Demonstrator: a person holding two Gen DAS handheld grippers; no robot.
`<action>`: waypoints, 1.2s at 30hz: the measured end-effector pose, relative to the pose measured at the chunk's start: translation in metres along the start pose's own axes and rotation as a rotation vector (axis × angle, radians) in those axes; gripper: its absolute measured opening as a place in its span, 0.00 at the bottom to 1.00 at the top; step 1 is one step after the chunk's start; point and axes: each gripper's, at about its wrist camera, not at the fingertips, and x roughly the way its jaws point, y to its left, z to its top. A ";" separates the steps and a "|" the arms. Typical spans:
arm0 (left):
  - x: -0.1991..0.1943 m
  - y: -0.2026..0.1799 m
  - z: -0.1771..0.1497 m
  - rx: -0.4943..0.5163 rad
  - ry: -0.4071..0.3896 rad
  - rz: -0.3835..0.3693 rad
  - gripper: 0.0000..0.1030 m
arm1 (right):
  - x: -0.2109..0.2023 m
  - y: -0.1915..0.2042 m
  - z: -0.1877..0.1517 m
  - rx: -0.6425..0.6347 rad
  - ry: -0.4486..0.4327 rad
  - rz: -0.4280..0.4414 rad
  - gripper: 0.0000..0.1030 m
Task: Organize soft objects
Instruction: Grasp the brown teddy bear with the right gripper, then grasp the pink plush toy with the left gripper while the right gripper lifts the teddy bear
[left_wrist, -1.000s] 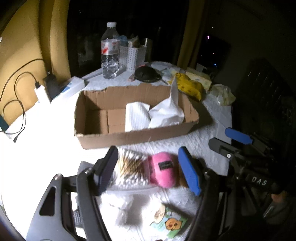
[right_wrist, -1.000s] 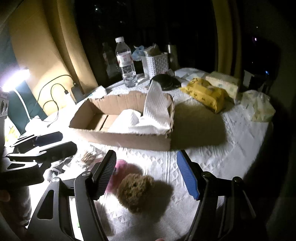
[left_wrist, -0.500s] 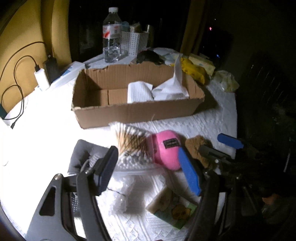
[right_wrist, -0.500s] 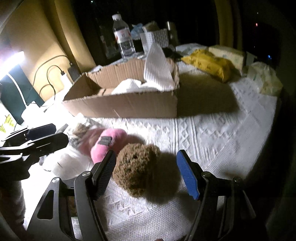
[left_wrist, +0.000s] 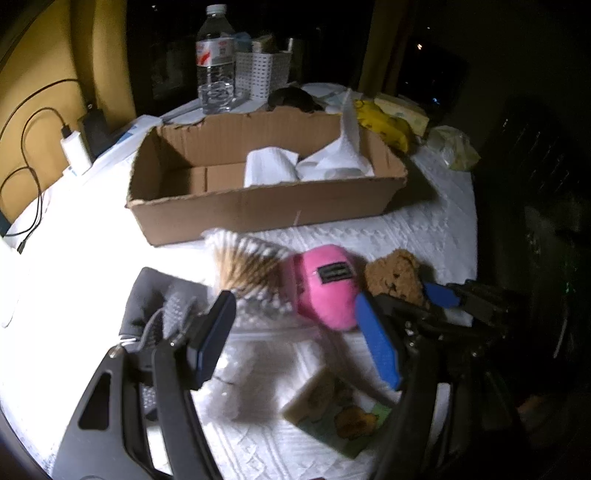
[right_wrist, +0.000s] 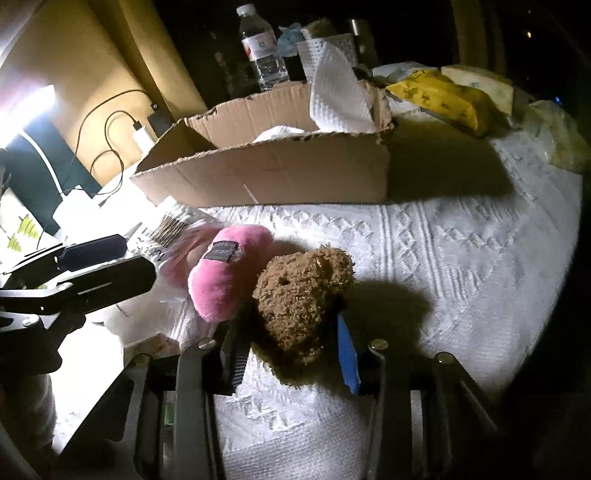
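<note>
While the cardboard box (left_wrist: 258, 206) waits at the middle of the white knitted tablecloth (right_wrist: 461, 258), two soft toys are seen lying on the cloth just in front of its near wall. A brown curly teddy bear (right_wrist: 301, 291) is flanked by the right gripper (right_wrist: 291, 354), whose jaws have just been closing; the dark pad and the blue pad are pressed against the bear's sides, so it is judged to be grasped, presumably to be lifted into the box. A pink plush toy with a dark label (left_wrist: 325, 286) lies touching the bear, further from the box's right end. It is approached by the left gripper (left_wrist: 295, 347), whose jaws are spread wide with nothing clamped; the pink toy sits just beyond the blue finger (left_wrist: 378, 347), not yet between the pads.

Inside the box, white paper towels (left_wrist: 306, 164) are already piled toward its right end, which suggests the box is used as the collecting place. Against the box's front wall a clear bag of cotton swabs (left_wrist: 247, 269) is spread, and a grey cloth (left_wrist: 155, 295) and a small illustrated packet (left_wrist: 332, 410) lie further forward. Behind the box a water bottle (left_wrist: 216, 59), a white basket (left_wrist: 262, 70) and a yellow packet (right_wrist: 443, 98) are left standing.
</note>
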 end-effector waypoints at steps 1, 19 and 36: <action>0.001 -0.004 0.001 0.007 0.001 -0.002 0.67 | -0.002 -0.002 0.000 0.003 -0.007 -0.001 0.41; 0.053 -0.046 0.007 0.113 0.078 0.005 0.67 | -0.031 -0.063 -0.003 0.082 -0.065 -0.023 0.41; 0.062 -0.037 0.009 0.139 0.064 0.073 0.32 | -0.033 -0.065 -0.001 0.088 -0.070 -0.025 0.41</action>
